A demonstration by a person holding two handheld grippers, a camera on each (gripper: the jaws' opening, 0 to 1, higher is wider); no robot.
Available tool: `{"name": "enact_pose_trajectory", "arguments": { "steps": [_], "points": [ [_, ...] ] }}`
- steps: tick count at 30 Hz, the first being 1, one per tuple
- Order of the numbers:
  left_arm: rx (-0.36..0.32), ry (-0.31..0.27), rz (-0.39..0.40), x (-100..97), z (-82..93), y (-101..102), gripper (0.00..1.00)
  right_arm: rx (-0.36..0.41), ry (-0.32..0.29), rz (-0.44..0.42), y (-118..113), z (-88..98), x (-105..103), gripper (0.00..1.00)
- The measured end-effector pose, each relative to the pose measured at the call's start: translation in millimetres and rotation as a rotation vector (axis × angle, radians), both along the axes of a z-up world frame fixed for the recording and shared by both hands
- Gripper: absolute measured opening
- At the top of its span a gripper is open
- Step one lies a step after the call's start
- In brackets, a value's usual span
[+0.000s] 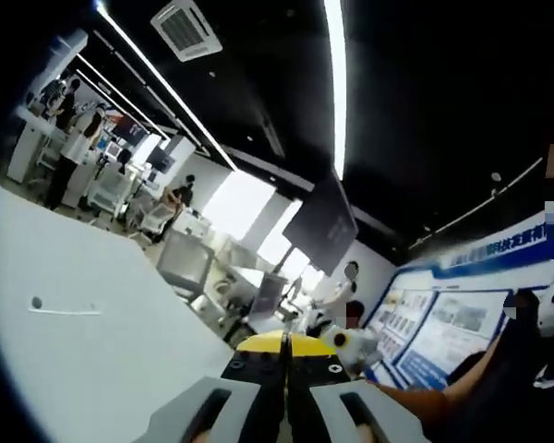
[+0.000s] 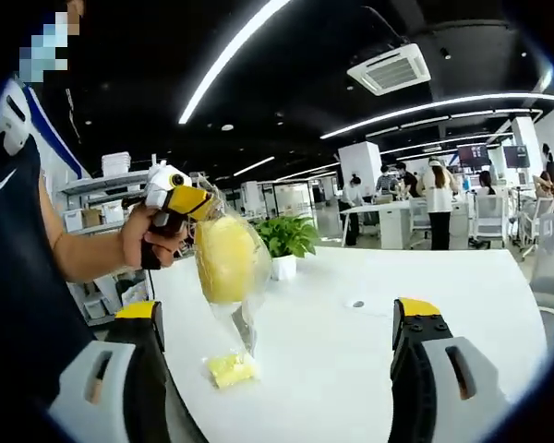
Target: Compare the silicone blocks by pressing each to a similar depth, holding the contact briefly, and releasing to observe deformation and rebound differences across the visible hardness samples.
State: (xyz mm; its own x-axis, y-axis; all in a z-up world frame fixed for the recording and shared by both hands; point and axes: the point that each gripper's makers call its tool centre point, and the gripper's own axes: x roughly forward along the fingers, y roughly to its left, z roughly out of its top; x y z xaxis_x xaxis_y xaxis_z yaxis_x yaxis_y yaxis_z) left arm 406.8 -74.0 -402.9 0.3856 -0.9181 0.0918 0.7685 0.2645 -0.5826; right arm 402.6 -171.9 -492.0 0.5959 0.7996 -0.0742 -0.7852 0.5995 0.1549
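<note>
**Bag lifted clear, one block left on the table**

Left claw point(image 2: 186, 205), seen in the right gripper view, is clamped on the neck of a clear bag point(image 2: 229, 263) holding a yellow block, hanging above the white table point(image 2: 351, 369), probably to free the sample for pressing. Right claw point(image 2: 277, 346) has its jaws wide apart and empty. A smaller yellow block point(image 2: 231, 370) lies on the table just below the bag.

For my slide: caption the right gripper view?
Left tongs lift a bagged yellow block above another block on the white table.
</note>
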Motion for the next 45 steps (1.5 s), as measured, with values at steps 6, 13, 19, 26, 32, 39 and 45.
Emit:
{"name": "enact_pose_trajectory", "arguments": {
  "steps": [6,13,19,26,32,39,45],
  "points": [
    [-0.037,0.052,0.013,4.9,-15.7,-3.3,0.00,-0.042,0.025,-0.058,-20.6,-21.7,-5.8,0.96],
    [-0.054,0.113,0.020,7.8,-39.0,-9.9,0.00,-0.106,-0.002,-0.146,-48.1,-42.9,-12.2,0.96],
    [-0.060,0.159,0.031,14.0,-57.7,-9.8,0.00,-0.095,0.047,-0.176,-62.1,-58.6,-16.5,0.96],
    [-0.080,0.217,0.039,19.1,-80.6,-8.3,0.00,-0.102,0.068,-0.207,-75.6,-70.0,-18.1,0.96],
    [-0.095,0.277,0.046,20.8,-103.7,-7.3,0.00,-0.123,0.091,-0.225,-83.5,-82.8,-22.0,0.96],
    [-0.123,0.349,0.057,23.3,-130.9,-5.5,0.00,-0.127,0.118,-0.237,-87.9,-94.2,-26.0,0.96],
    [-0.129,0.413,0.072,25.1,-155.8,-5.1,0.00,-0.145,0.131,-0.242,-89.8,-101.8,-27.5,0.96]
  ]
}}
